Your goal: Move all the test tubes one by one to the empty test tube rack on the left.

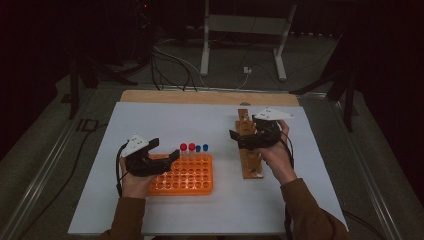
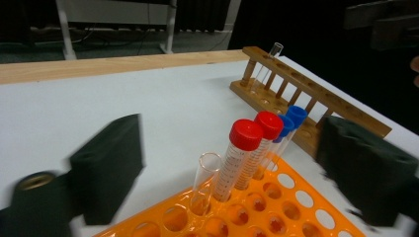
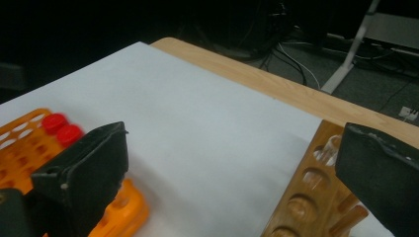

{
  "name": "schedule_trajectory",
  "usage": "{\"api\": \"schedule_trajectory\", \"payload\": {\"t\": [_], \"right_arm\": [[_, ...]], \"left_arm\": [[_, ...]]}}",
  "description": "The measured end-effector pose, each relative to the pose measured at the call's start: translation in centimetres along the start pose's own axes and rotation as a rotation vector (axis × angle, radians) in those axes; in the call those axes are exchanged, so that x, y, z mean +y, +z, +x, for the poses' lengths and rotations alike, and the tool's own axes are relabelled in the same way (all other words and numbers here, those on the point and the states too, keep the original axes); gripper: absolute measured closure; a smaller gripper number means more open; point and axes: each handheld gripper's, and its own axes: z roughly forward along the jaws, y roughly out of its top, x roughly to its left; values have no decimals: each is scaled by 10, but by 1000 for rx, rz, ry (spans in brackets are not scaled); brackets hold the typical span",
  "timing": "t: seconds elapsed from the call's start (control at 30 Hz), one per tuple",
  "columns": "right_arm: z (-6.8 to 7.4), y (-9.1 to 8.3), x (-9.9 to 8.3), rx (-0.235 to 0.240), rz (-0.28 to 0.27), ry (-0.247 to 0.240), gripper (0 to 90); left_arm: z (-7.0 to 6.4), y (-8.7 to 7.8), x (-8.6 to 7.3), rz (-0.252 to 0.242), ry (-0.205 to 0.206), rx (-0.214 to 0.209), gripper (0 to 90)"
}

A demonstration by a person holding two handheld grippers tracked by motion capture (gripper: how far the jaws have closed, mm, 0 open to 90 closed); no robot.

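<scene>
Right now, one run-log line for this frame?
left gripper: open, over orange rack, facing capped tubes | right gripper: open, above wooden rack | held: nothing

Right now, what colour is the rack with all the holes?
Orange rack, clearest in the left gripper view.

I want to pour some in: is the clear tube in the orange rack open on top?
Open. The clear tube shows a bare round rim, while its neighbours wear red caps.
</scene>
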Motion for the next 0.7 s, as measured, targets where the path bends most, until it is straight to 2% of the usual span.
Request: {"api": "schedule_trajectory", "payload": {"t": [0.03,0.17,0.33,0.47,0.7], "right_arm": [[-2,2,1,-6,0,5,2],[-12,10,5,-29,1,20,2],[-31,21,4,-57,6,73,7],[-44,30,2,-74,26,113,38],[-61,47,-7,-106,60,151,120]], "left_arm": [[1,0,0,1,-9,-4,13],[4,0,-1,0,-26,-1,6],[5,-1,-1,-3,-29,3,6],[5,0,-2,-2,-28,9,6],[5,0,-2,-9,-26,17,5]]}}
